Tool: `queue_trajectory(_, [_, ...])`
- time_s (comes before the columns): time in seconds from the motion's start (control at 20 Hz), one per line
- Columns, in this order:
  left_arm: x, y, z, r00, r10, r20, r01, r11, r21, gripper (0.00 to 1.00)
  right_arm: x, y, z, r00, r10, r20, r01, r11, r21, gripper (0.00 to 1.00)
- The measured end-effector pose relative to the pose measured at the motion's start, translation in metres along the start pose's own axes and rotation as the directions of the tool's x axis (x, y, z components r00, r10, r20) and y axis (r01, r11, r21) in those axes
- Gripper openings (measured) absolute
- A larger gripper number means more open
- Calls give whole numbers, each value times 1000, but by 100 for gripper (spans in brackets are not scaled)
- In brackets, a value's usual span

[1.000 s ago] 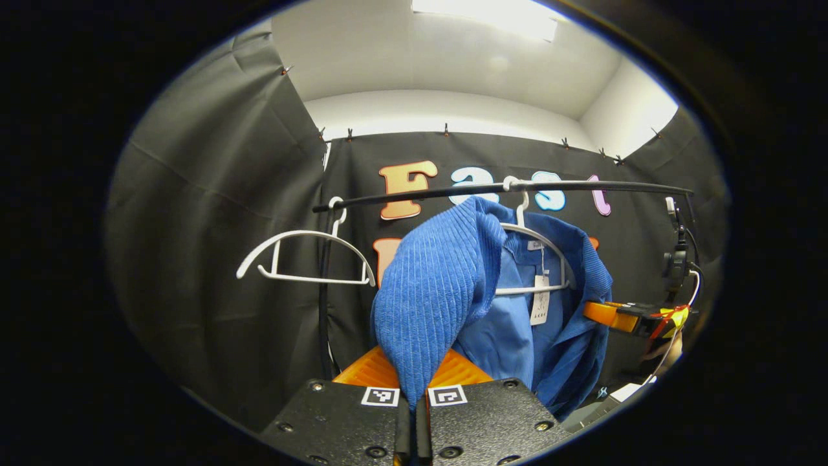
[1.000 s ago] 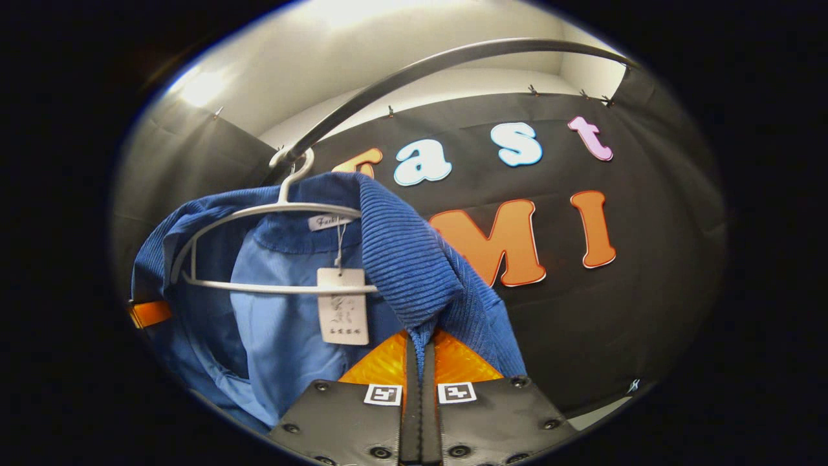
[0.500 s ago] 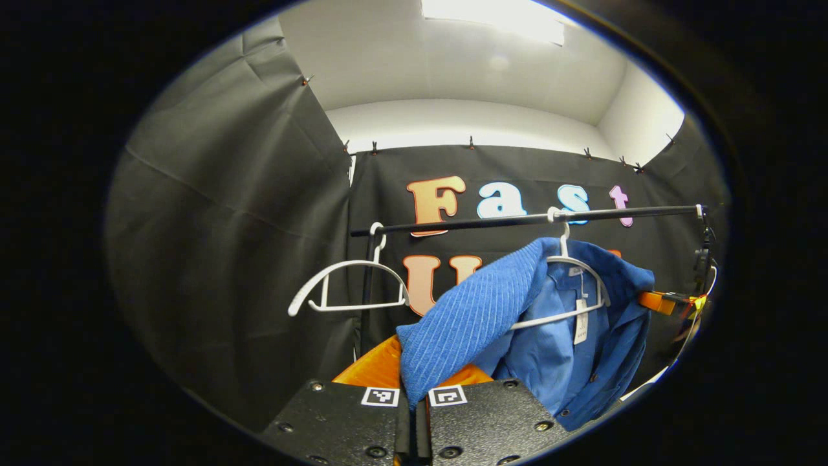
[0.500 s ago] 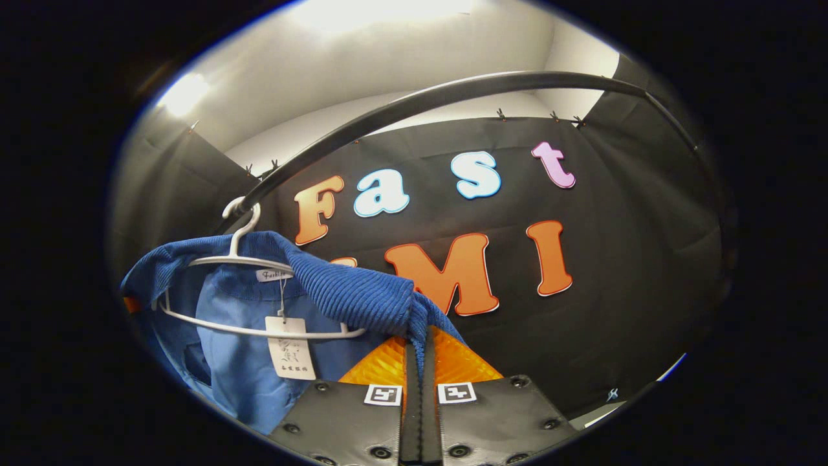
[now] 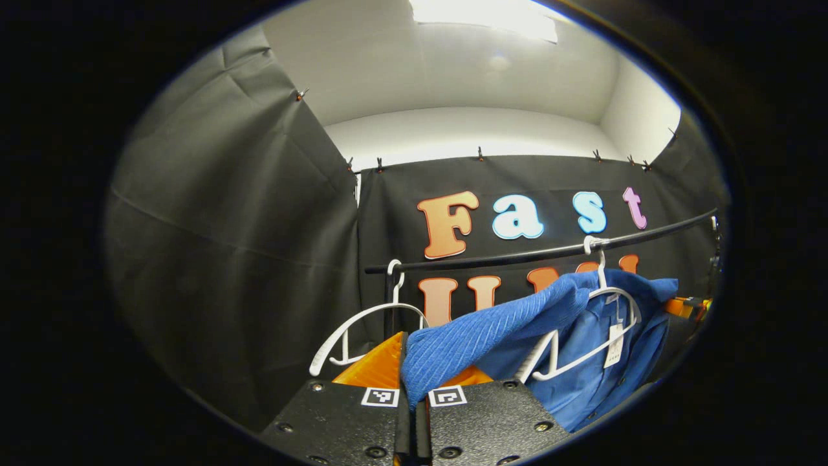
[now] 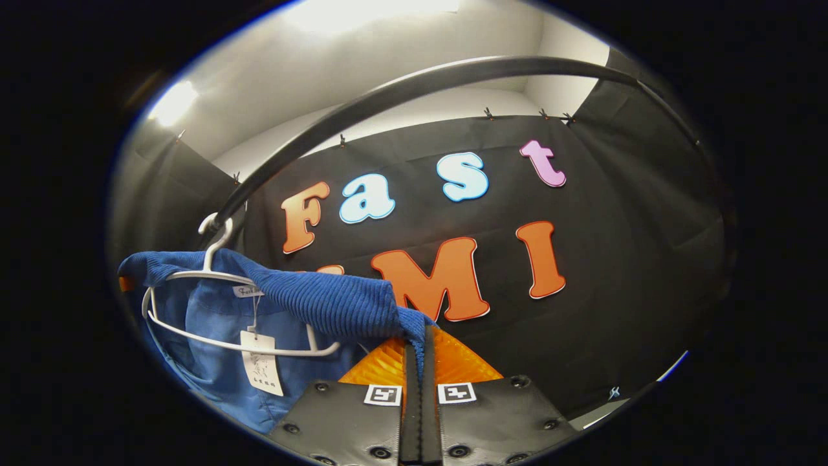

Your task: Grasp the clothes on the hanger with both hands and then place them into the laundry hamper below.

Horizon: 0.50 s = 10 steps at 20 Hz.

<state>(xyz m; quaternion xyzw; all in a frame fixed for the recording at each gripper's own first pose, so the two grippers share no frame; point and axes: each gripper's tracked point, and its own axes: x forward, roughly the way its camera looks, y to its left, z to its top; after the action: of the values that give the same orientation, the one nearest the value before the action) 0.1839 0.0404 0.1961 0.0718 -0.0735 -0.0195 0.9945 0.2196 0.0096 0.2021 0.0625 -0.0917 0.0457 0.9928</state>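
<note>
A blue corduroy jacket [image 5: 517,323] with a lighter blue lining and a paper tag hangs partly on a white hanger [image 5: 582,343] on the black rail [image 5: 537,252]. My left gripper [image 5: 413,395] is shut on one ribbed shoulder of it, stretched out toward me. In the right gripper view the same jacket [image 6: 310,301] drapes over its hanger [image 6: 220,310], and my right gripper [image 6: 419,362] is shut on the other shoulder. The far gripper [image 5: 686,305] peeks out beyond the jacket's right edge in the left gripper view.
A second white hanger [image 5: 362,323] hangs bare at the left end of the rail, by the rack's black upright post [image 5: 388,304]. In the right gripper view the rail [image 6: 414,87] arches overhead. Black cloth walls close in behind and on both sides.
Both grippers have drawn back and outward from the rack, pulling the jacket's shoulders off the hanger's ends. The jacket is stretched flatter, and the hanger has tilted.
</note>
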Motion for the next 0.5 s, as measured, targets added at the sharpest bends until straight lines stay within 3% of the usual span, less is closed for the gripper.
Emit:
queue_trajectory(0.3, [24,-3,-42,997,-26,-79,25,1000,-16,3,6,-17,-8,999,-51,7,51,997,-58,7])
queue_trajectory(0.5, [26,-4,-87,986,-39,-159,28,997,-74,3,10,-11,-33,999,-39,-36,36,996,-79,7])
